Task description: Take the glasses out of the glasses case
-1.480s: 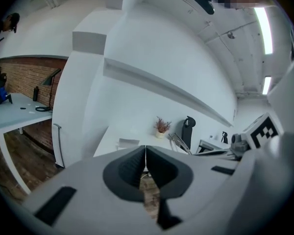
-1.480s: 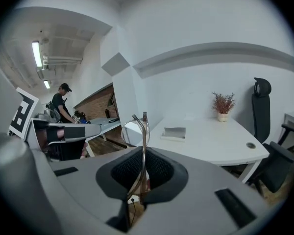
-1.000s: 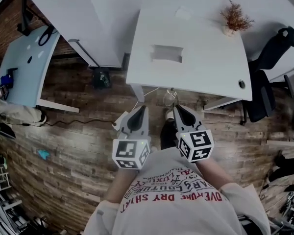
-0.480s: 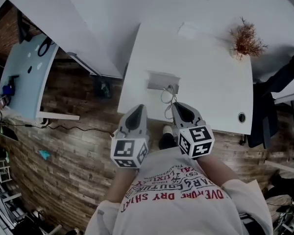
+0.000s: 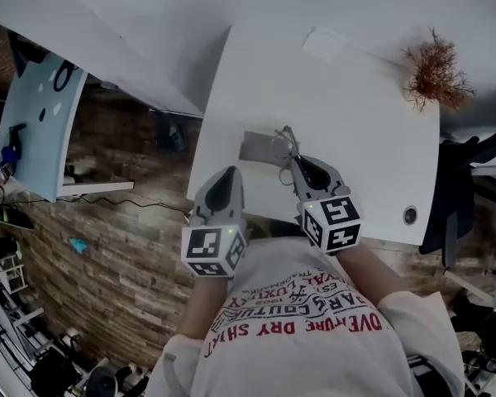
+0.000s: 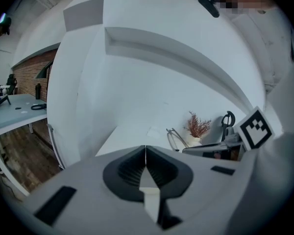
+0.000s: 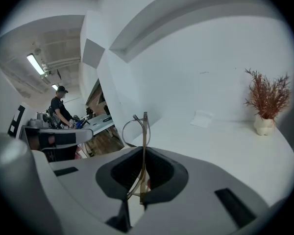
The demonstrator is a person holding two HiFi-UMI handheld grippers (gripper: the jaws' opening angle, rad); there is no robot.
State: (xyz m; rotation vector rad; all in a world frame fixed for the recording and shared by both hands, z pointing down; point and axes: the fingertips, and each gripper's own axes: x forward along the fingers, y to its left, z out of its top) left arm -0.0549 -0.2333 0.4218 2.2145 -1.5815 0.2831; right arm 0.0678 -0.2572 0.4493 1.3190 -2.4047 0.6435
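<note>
The person has just closed in on the white table (image 5: 355,98): a second ago it lay well ahead across the wooden floor, and now both grippers hang over its near edge. The right gripper (image 5: 294,160) is pinching the wire-framed glasses (image 7: 145,131) by a folded temple, with the lens rim sticking up past its tips. The grey glasses case (image 5: 263,149) lies on the table just beside those tips, at their 10 o'clock in the head view. The left gripper (image 5: 226,174) is pressed together on nothing, at the case's 7 o'clock. The glasses appear already out, so setting them down probably remains. A dried plant (image 5: 434,73) stands at the table's 2 o'clock.
</note>
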